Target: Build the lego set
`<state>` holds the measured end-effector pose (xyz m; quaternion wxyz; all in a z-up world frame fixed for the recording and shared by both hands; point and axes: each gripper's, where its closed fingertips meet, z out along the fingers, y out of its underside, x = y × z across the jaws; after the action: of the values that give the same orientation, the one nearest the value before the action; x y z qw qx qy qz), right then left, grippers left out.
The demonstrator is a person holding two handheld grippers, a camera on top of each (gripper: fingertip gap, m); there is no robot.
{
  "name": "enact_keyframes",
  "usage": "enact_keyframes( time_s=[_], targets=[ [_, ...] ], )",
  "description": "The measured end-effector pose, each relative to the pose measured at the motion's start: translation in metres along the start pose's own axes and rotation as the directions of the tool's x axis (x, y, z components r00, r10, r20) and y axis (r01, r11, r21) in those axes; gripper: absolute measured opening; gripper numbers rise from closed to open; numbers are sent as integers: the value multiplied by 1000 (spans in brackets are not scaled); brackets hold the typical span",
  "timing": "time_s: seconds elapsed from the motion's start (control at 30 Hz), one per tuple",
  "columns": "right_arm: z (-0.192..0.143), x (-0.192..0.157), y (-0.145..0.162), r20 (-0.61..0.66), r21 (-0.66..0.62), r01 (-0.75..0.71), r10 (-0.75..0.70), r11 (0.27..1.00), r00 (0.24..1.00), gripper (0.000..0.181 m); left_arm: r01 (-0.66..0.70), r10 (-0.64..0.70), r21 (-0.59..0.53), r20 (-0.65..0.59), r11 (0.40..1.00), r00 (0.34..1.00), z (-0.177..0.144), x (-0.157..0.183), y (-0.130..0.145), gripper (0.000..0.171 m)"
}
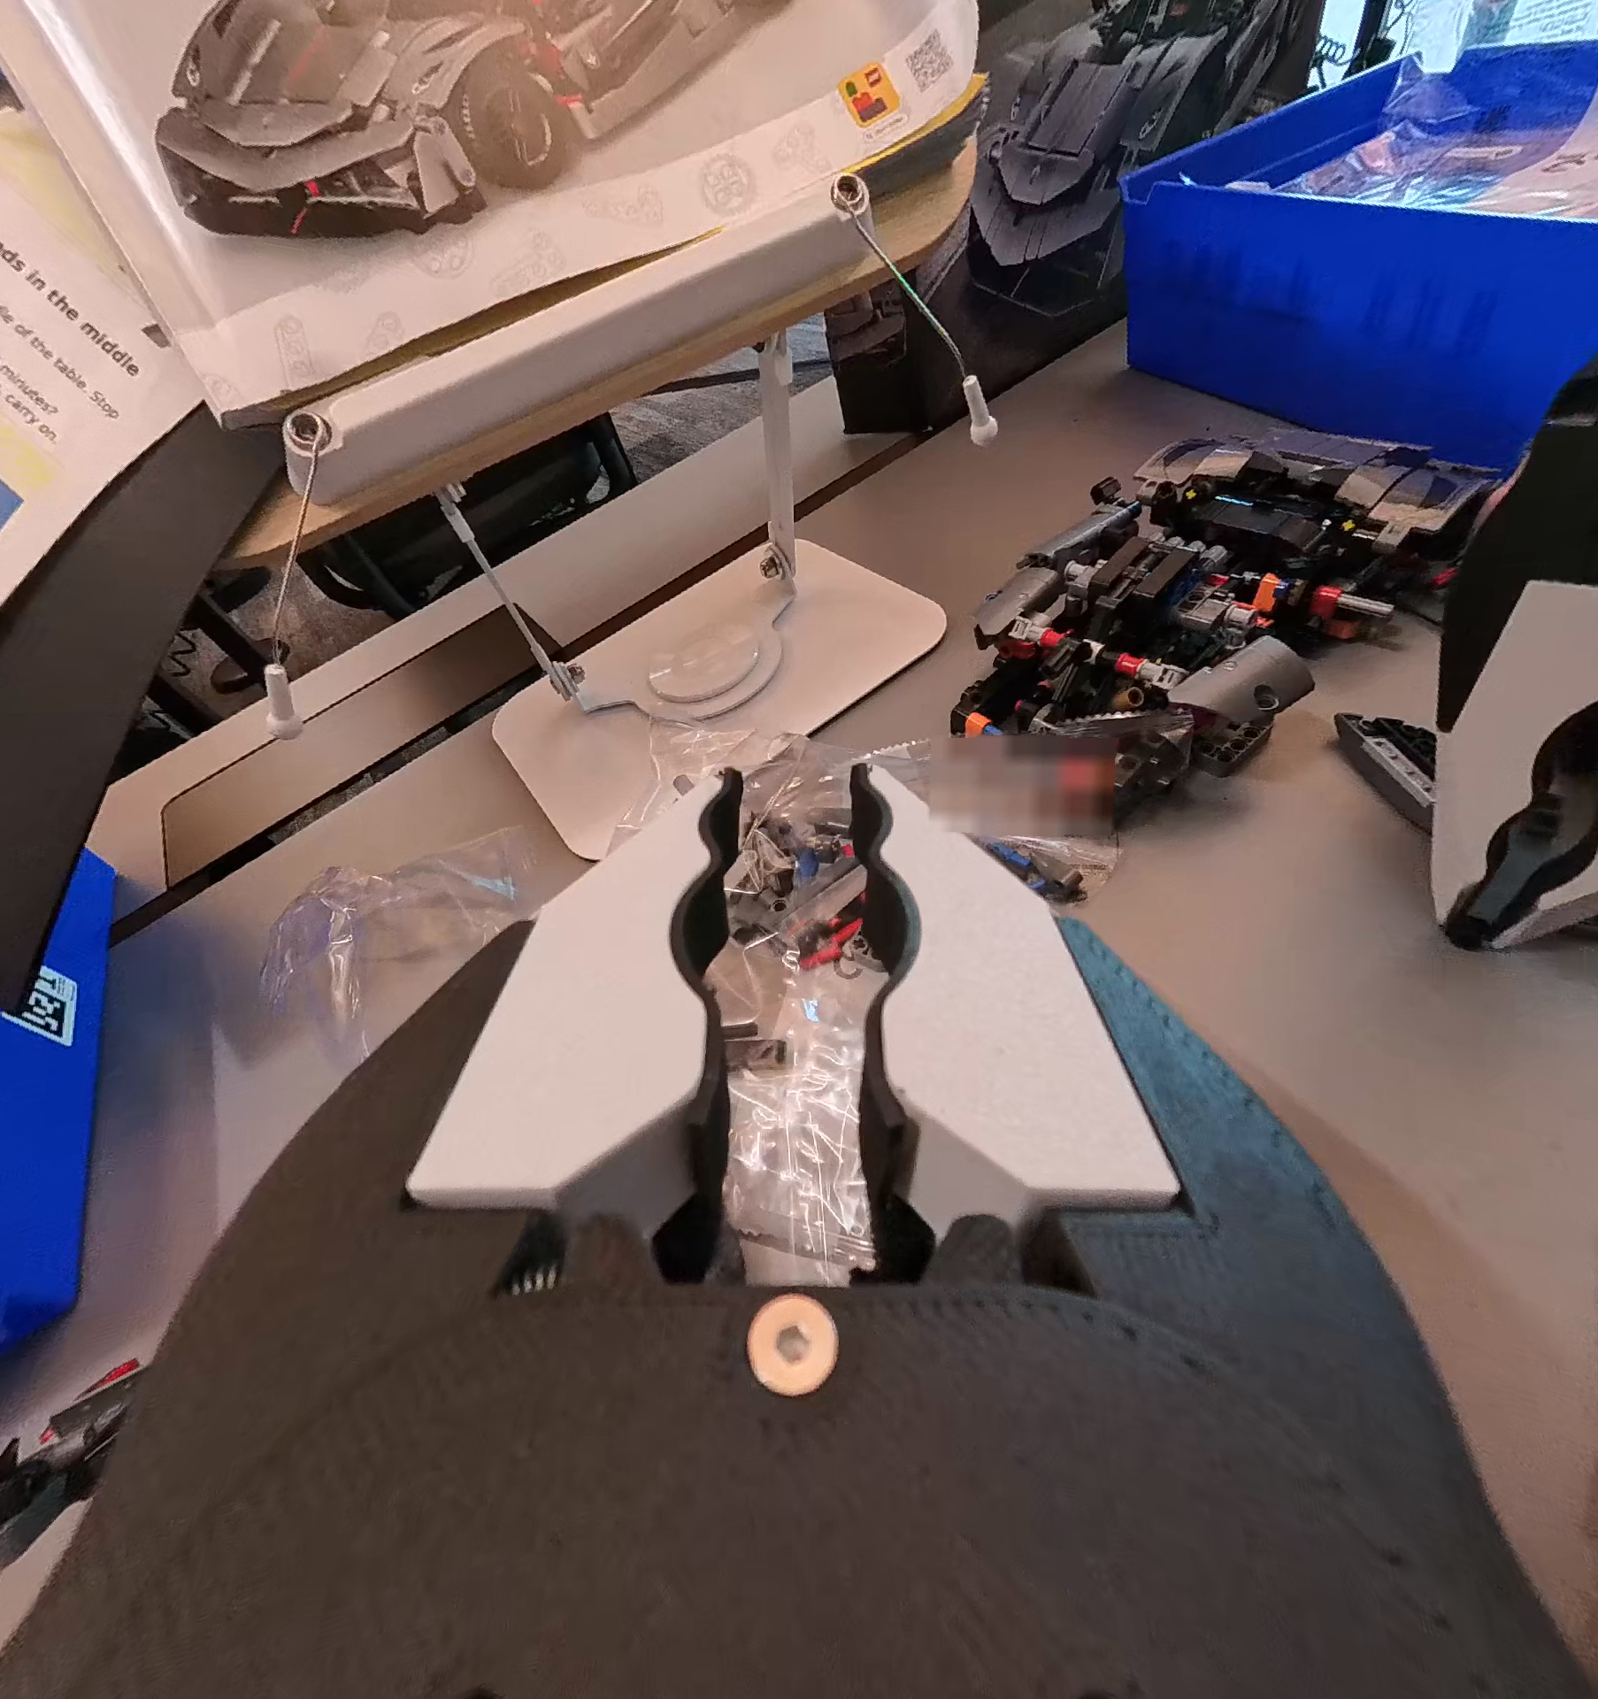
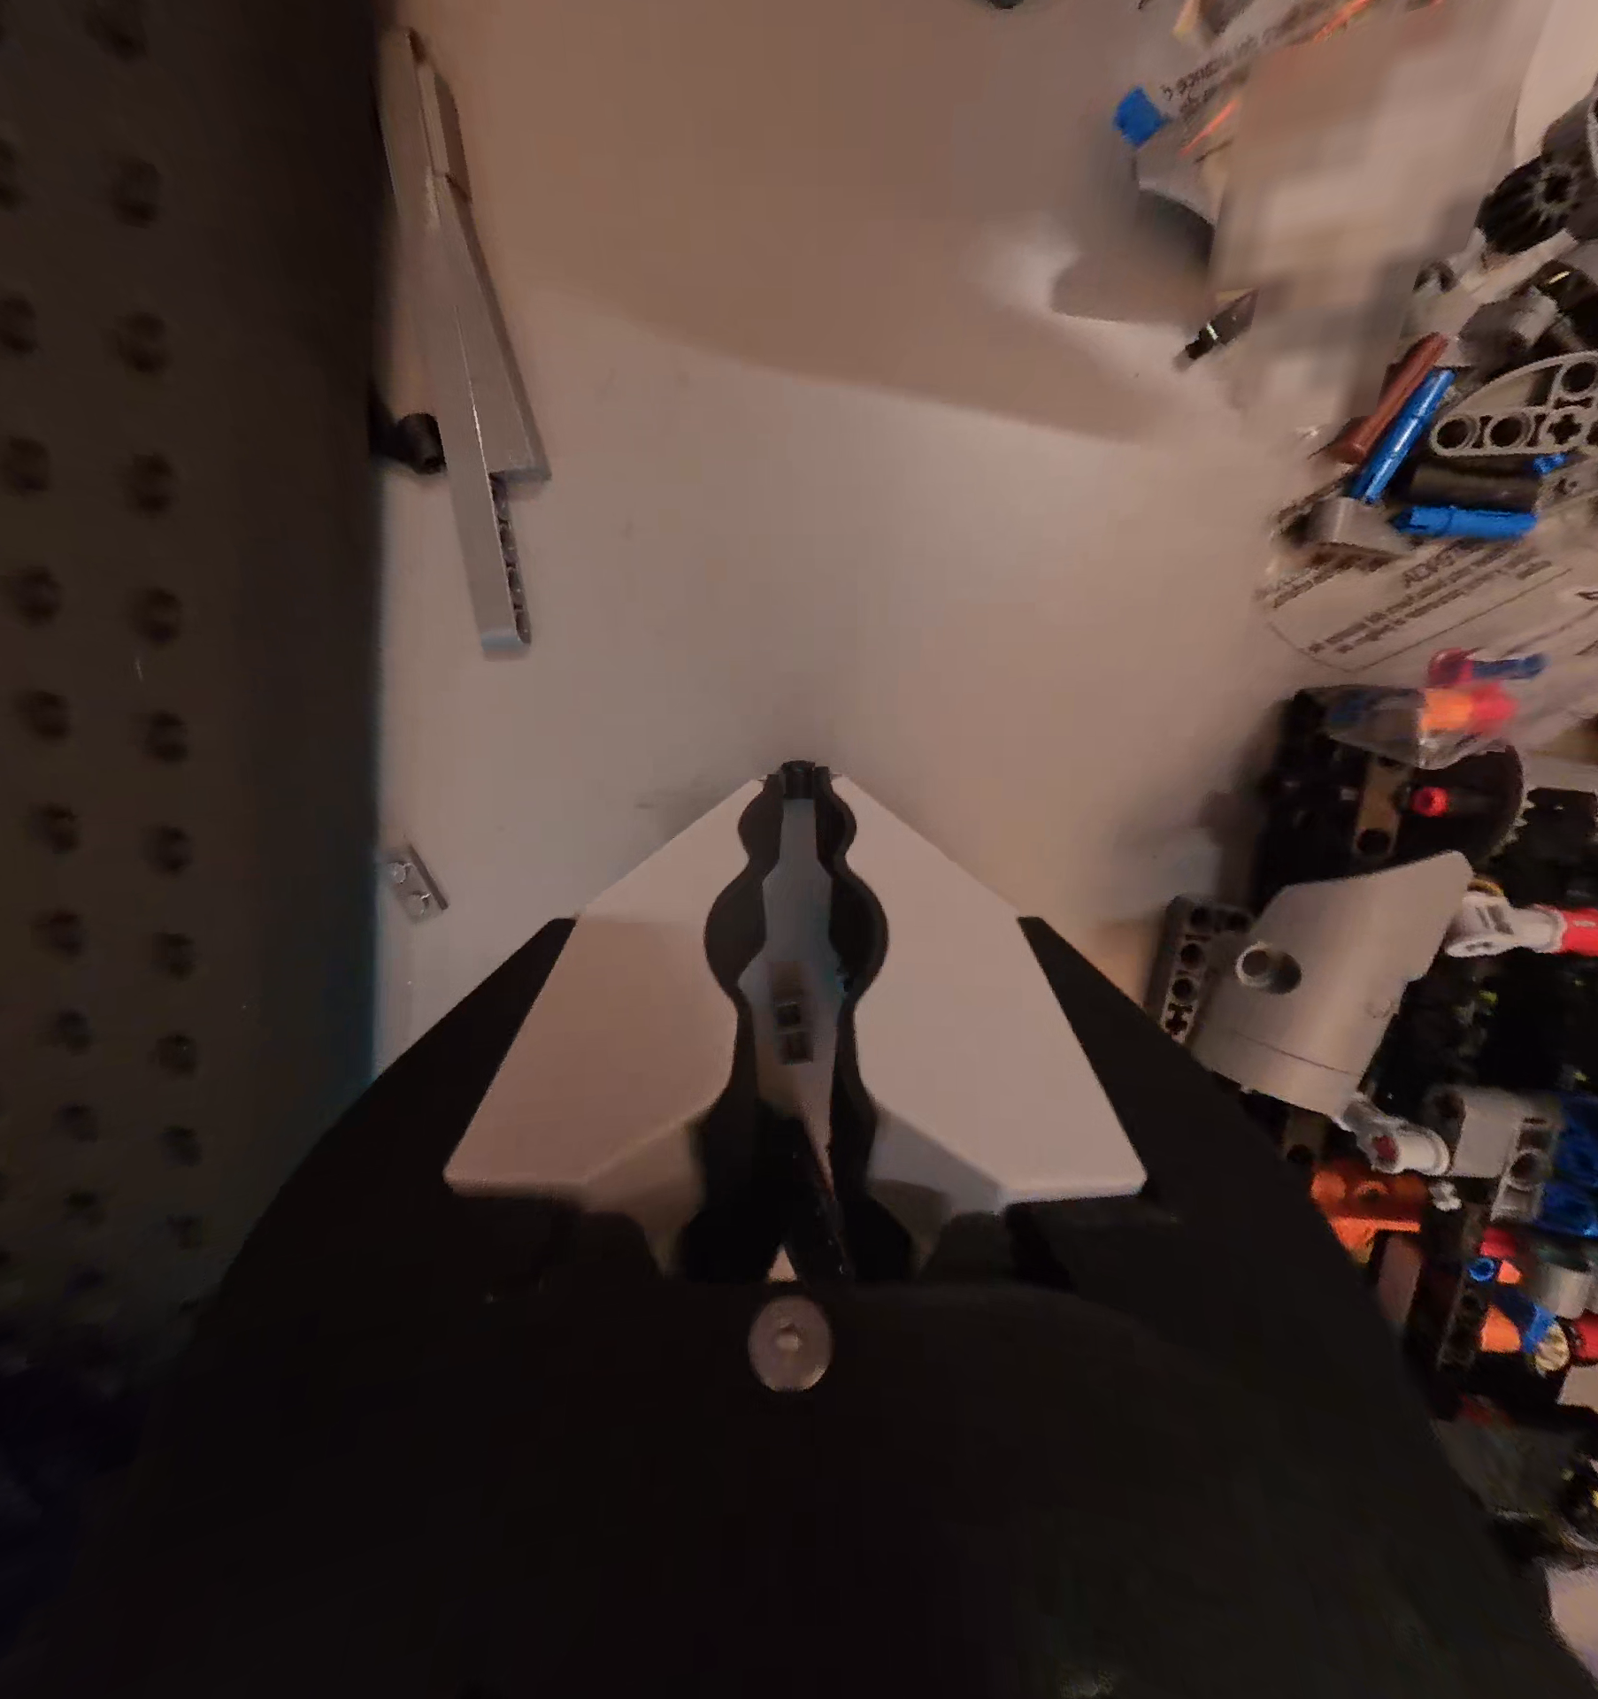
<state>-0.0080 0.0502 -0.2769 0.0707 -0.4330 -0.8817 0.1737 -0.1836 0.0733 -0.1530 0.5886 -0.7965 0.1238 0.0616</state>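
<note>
- Hovering low over the table (image 1: 1237, 1057), the left gripper (image 1: 795, 791) has its jaws apart, a gap between them, with a clear plastic bag of small parts (image 1: 791, 919) lying on the table under that gap; nothing is clamped
- Judging by that, the step in hand is fetching parts: the left claw looks poised over the bag, so the next move calls for coming down on the bag or on a single piece in it, with a fine enough closure to catch thin film
- At upper left of the left wrist view one instruction booklet (image 1: 538, 165) rests on one white stand (image 1: 731, 644); right of centre sits one half-built dark car model (image 1: 1237, 588); at upper right one blue bin (image 1: 1365, 303)
- At the right edge of that view the right gripper (image 1: 1476, 929) points down with its tips near the table
- In the right wrist view the right gripper (image 2: 797, 781) is pinched together on a tiny black pin (image 2: 797, 780) at its tips
- Left of it lie two long grey beams (image 2: 474, 386) side by side and one small clear plate (image 2: 417, 881), beside one dark studded baseplate (image 2: 133, 644); the model (image 2: 1420, 1011) fills the right edge
- The pin probably goes into the model next; that calls for lining it up with a hole
</note>
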Motion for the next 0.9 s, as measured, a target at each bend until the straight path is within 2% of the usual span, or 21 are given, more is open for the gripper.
enact_keyframes(
  time_s=[0.13, 0.2, 0.27, 0.3, 0.33, 0.43, 0.53, 0.63, 0.73, 0.83, 0.9],
  targets=[
    [-6, 13, -19, -45, 68, 11, -8, 998, 999, 4, 1, -1, 7, 3, 1000, 1000, -1, -1, -2, 21],
    [-13, 43, -45, -172, 126, 24, -2, 992, 985, 5, 3, -3, 10, 3, 1000, 1000, -1, -1, -2, 21],
    [-21, 84, -69, -311, 212, -17, 84, 977, 947, 6, 4, -4, 10, 3, 1000, 1000, -1, -2, -2, 21],
    [-24, 101, -72, -367, 228, -49, 133, 972, 921, 20, 3, -3, 8, 4, 1000, 1000, -1, -2, -1, 21],
    [-25, 108, -71, -370, 228, -79, 161, 970, 915, 24, 3, -3, 6, 8, 1000, 1000, -1, -3, 0, 21],
    [-38, 99, -67, -354, 268, -77, 172, 960, 919, 24, 13, -13, 13, 8, 1000, 1000, -3, -4, -1, 21],
    [-45, 69, -50, -280, 226, -52, 116, 973, 953, 21, 12, -12, 26, 4, 1000, 1000, -5, -4, -4, 21],
    [-33, 17, -16, -89, 100, -22, 31, 995, 996, 20, 11, -11, 22, 0, 1000, 1000, -4, -3, -3, 20],
    [-16, -15, 12, 46, 14, -20, 20, 1000, 999, 24, 15, -15, 21, -6, 1000, 1000, -3, -2, -3, 20],
    [-6, -28, 17, 96, -15, 7, -6, 1000, 995, 27, 6, -6, 16, -6, 1000, 1000, -2, 0, -3, 21],
    [-6, -28, 17, 100, -14, 7, -6, 1000, 995, 14, 7, -7, 8, -5, 1000, 1000, 0, 0, -1, 21]
  ],
)
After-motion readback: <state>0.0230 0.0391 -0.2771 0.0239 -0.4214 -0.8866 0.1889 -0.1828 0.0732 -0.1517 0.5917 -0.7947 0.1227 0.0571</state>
